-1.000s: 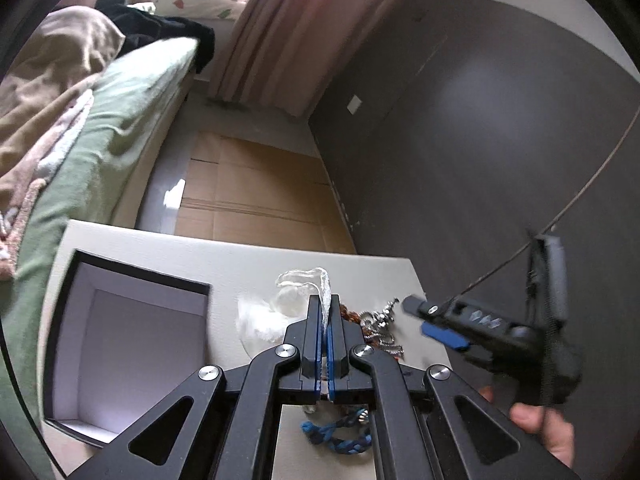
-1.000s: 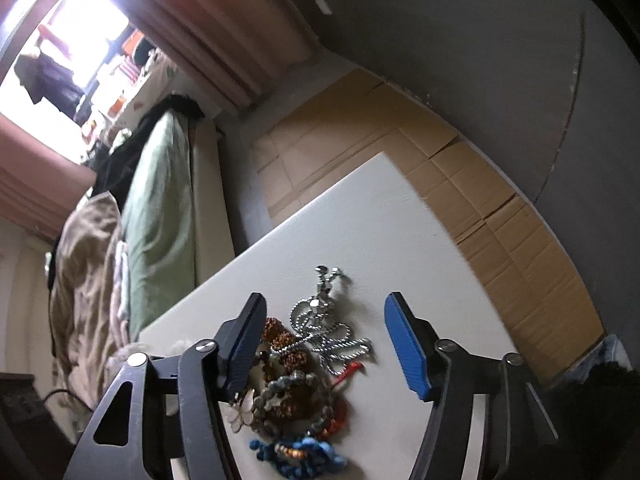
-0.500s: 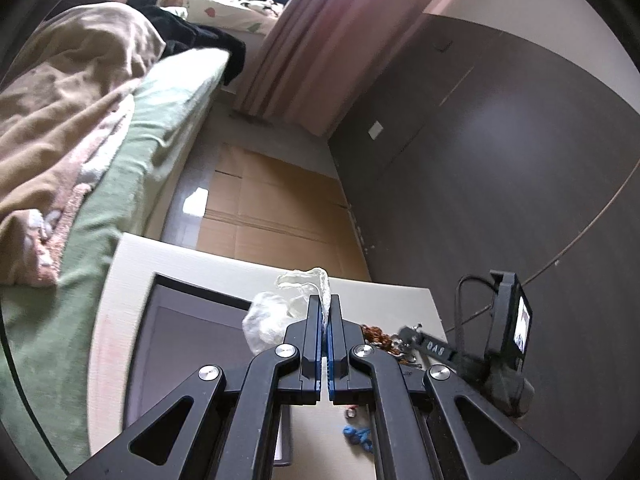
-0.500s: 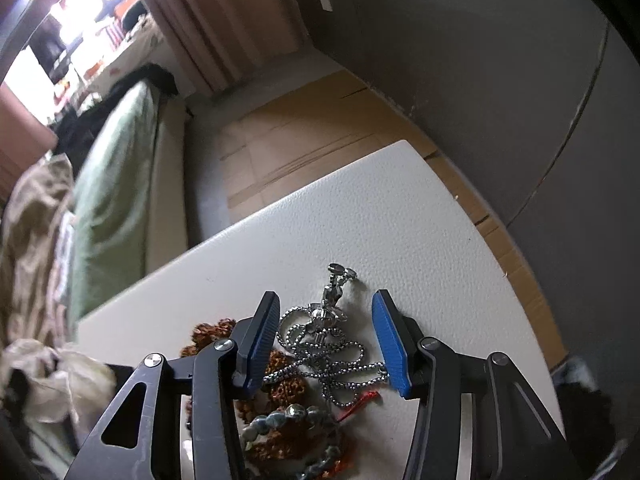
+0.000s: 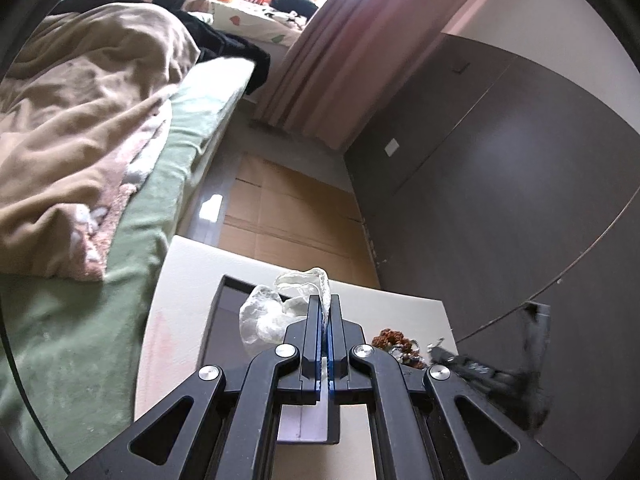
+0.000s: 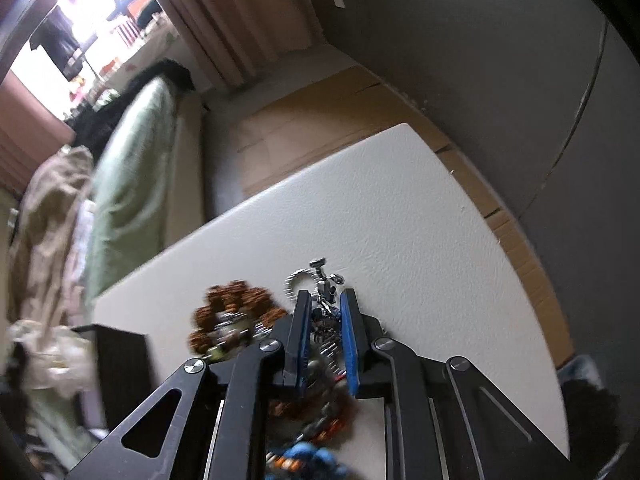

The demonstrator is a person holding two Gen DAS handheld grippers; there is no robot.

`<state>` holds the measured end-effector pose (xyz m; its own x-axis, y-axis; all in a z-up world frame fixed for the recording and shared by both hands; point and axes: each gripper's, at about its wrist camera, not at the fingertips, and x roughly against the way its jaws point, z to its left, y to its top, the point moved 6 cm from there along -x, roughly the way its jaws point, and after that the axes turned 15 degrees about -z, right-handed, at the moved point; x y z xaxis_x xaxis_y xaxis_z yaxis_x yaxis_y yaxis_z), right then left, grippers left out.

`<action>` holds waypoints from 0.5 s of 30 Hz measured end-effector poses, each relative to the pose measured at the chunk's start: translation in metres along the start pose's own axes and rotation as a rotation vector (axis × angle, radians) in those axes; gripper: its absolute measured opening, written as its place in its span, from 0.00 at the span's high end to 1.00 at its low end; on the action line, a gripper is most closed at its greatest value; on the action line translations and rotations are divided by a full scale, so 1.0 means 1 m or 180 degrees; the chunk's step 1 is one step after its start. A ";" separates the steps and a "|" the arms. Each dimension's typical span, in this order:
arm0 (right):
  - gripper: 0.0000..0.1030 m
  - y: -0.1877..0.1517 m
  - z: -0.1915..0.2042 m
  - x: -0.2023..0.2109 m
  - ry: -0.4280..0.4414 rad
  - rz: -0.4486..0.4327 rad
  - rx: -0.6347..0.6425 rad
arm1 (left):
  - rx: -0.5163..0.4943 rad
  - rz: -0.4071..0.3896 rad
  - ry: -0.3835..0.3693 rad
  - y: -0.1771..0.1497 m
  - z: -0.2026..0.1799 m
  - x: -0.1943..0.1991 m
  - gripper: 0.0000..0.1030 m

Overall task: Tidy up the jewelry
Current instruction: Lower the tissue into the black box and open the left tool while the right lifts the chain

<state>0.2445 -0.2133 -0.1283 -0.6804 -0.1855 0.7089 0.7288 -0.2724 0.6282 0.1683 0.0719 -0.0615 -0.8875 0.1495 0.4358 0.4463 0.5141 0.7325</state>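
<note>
My left gripper [image 5: 325, 307] is shut on a clear plastic bag [image 5: 267, 313] and holds it over the open dark jewelry box [image 5: 230, 332]. My right gripper [image 6: 325, 305] has closed around the silver ball chain [image 6: 320, 280] in the jewelry pile on the white table [image 6: 380, 216]. Brown bead bracelets [image 6: 230, 312] lie left of the right gripper, and a blue braided piece [image 6: 308, 456] lies under it. The brown beads [image 5: 394, 340] and the blurred right gripper [image 5: 472, 368] also show in the left wrist view. The bag [image 6: 56, 356] shows blurred at the left of the right wrist view.
A bed with a green sheet [image 5: 120, 248] and a beige blanket [image 5: 80, 120] runs along the left. Cardboard [image 5: 288, 216] covers the floor beyond the table. A dark wall [image 5: 500, 200] stands on the right, and pink curtains [image 5: 332, 52] hang at the back.
My left gripper has lifted the plastic bag and carried it left over the box. My right gripper has gone down onto the pile and closed from wide open onto the silver chain.
</note>
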 end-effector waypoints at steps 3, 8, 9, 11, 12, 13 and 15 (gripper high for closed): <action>0.85 0.007 0.005 0.021 0.0161 -0.0143 -0.0052 | -0.0091 -0.0053 0.0034 0.004 0.001 0.009 0.99; 0.85 0.026 0.026 0.065 0.0503 -0.0451 -0.0033 | -0.0133 -0.0104 0.0007 0.008 0.002 0.016 0.99; 0.85 0.029 0.033 0.076 0.0591 -0.0522 -0.0012 | -0.0138 -0.0100 -0.0002 0.008 0.001 0.015 0.99; 0.85 0.034 0.043 0.092 0.0743 -0.0613 0.0017 | -0.0131 -0.0086 -0.0011 0.008 0.003 0.014 0.99; 0.85 0.036 0.048 0.099 0.0792 -0.0653 0.0043 | -0.0121 -0.0072 -0.0019 0.008 0.004 0.013 0.99; 0.85 0.038 0.053 0.107 0.0842 -0.0698 0.0065 | -0.0111 -0.0062 -0.0018 0.008 0.006 0.011 0.99; 0.85 0.043 0.063 0.122 0.0946 -0.0780 0.0080 | -0.0077 -0.0061 -0.0018 0.010 0.010 0.010 0.99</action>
<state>0.1972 -0.1882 0.0054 -0.8246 -0.3842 0.4152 0.5408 -0.3201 0.7778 0.1631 0.0867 -0.0547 -0.8965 0.1447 0.4187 0.4318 0.4963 0.7532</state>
